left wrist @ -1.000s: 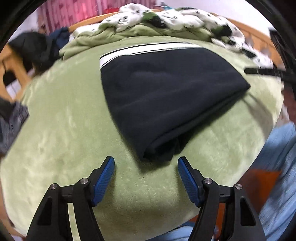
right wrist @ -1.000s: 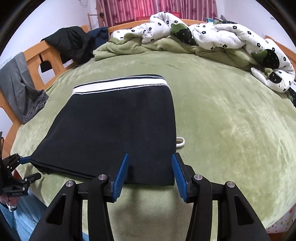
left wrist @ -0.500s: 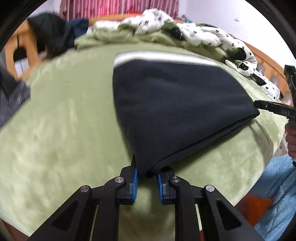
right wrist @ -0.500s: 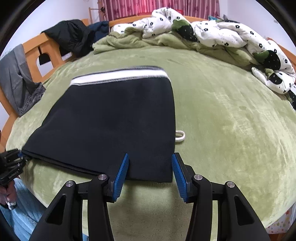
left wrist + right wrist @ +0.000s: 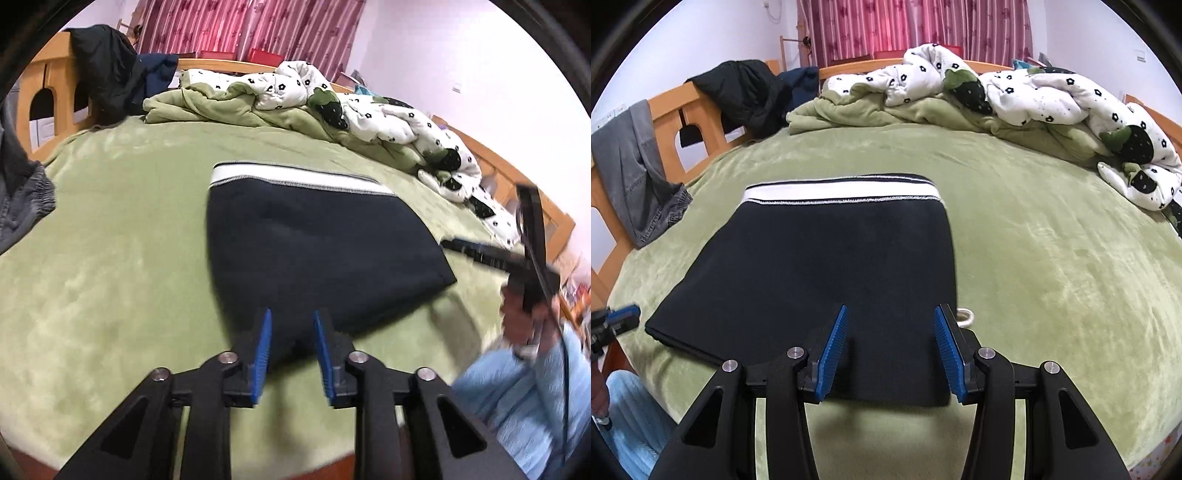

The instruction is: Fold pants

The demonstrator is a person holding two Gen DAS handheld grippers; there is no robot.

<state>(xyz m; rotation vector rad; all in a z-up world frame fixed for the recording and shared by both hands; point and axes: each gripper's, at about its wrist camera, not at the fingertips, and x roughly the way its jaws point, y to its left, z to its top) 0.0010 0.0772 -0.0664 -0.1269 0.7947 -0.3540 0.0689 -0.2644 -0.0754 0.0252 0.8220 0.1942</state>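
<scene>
Left wrist view: left gripper (image 5: 291, 345) jaws parted at the pants (image 5: 314, 251) corner, centre frame — right gripper (image 5: 891, 345) jaws spread over pants edge, lower centre.

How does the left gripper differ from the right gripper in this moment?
The left gripper has a narrow gap and sits at the near left corner of the folded black pants; the right gripper is spread wider, over the pants' near edge by the right corner. Both are open with blue pads, gripping nothing.
</scene>
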